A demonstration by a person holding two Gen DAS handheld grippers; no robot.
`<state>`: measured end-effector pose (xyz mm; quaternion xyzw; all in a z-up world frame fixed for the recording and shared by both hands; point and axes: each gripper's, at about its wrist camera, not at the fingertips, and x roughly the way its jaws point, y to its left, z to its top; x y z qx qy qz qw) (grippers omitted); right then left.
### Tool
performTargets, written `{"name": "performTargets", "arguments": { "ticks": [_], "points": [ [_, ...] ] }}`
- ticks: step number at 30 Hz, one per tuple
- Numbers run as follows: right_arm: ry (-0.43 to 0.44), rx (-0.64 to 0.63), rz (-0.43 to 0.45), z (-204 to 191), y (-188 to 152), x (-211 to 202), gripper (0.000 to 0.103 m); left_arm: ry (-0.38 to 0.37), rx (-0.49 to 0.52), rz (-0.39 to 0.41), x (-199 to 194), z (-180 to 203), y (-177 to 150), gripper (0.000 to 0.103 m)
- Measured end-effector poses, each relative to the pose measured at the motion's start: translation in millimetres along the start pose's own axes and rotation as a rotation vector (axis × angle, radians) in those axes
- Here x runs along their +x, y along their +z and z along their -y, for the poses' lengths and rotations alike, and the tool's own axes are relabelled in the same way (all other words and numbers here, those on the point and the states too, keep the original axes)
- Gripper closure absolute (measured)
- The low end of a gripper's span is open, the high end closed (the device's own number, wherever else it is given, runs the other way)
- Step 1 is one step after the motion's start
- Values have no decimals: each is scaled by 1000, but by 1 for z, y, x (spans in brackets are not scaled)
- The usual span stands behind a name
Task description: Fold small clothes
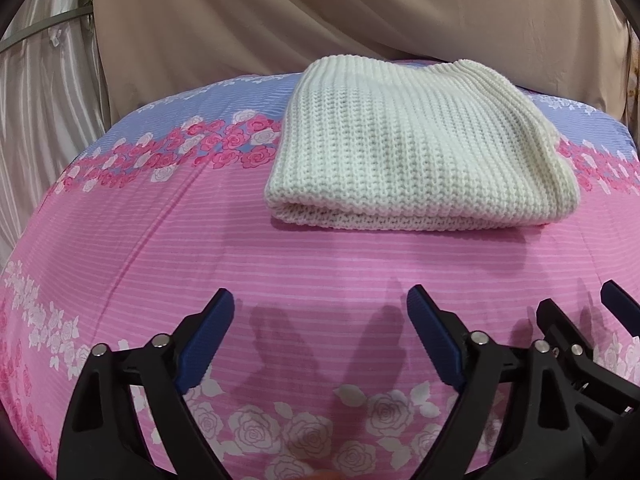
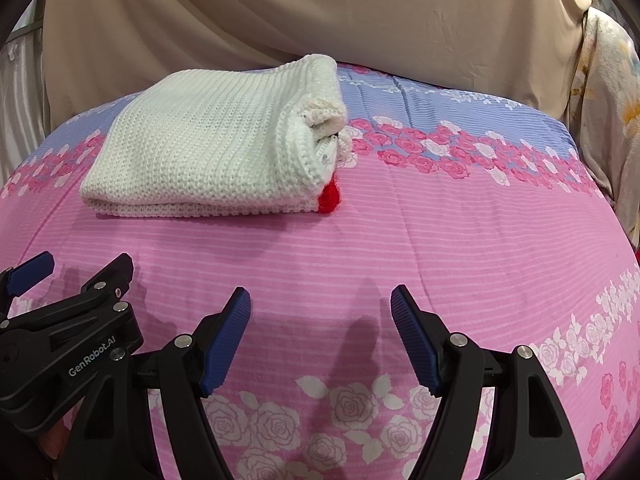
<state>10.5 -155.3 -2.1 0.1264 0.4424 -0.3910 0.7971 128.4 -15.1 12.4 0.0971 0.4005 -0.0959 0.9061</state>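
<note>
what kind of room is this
Probably a bedroom at home: a pink rose-print bedspread covers a soft bed, a folded white knit lies on it, and beige drapes hang behind.

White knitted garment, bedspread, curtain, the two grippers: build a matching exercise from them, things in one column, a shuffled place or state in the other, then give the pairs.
Things:
1. white knitted garment
2. floral bedspread
3. beige curtain
4. left gripper
5. right gripper

Places or states:
A. hangs behind the bed
B. open, with the other gripper on its left
C. folded, lying on the bed
D. open, with the other gripper on its right
E. spread flat under everything

Pairs: 1-C, 2-E, 3-A, 4-D, 5-B
</note>
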Motion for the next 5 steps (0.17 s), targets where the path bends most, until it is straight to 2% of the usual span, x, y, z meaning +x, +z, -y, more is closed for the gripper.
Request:
{"name": "performTargets", "arguments": {
  "ticks": [5],
  "points": [
    [-4,4,-1,-3,-1,-2,32,-7,2,-4,1,-1,0,23]
  ]
}}
